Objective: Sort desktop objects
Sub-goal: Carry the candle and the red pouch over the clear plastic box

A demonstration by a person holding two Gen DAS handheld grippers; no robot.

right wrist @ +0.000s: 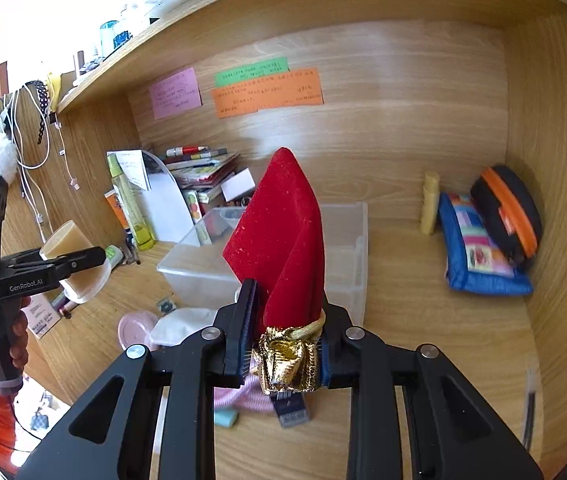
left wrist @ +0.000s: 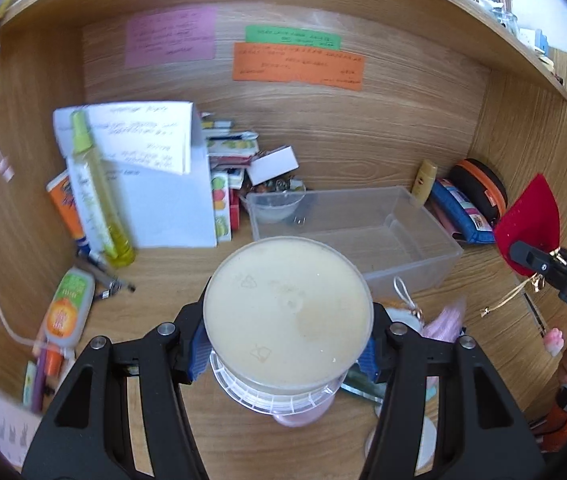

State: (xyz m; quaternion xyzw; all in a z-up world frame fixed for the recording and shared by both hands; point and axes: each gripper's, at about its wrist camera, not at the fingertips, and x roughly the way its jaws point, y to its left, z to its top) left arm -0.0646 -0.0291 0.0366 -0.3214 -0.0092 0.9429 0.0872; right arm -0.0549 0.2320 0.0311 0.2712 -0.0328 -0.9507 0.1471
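My left gripper [left wrist: 285, 344] is shut on a round clear plastic tub of cream-coloured stuff [left wrist: 287, 316], its flat end facing the camera, held above the desk. The right wrist view shows the same tub [right wrist: 68, 240] in the left gripper [right wrist: 83, 262] at far left. My right gripper [right wrist: 287, 320] is shut on a red velvet pouch [right wrist: 279, 220] with a gold-trimmed neck, pointing up. In the left wrist view the red pouch [left wrist: 531, 216] and right gripper [left wrist: 531, 258] sit at the right edge. Between them, a clear plastic bin [left wrist: 411, 276] rests on the desk.
A yellow-green spray bottle [left wrist: 95, 196], white papers and books crowd the back left corner. A blue pouch [right wrist: 479, 256] and a black and orange case [right wrist: 511, 216] lean at the right wall. A pink lid [right wrist: 135, 330] and white cloth [right wrist: 179, 328] lie near the front. A shelf hangs overhead.
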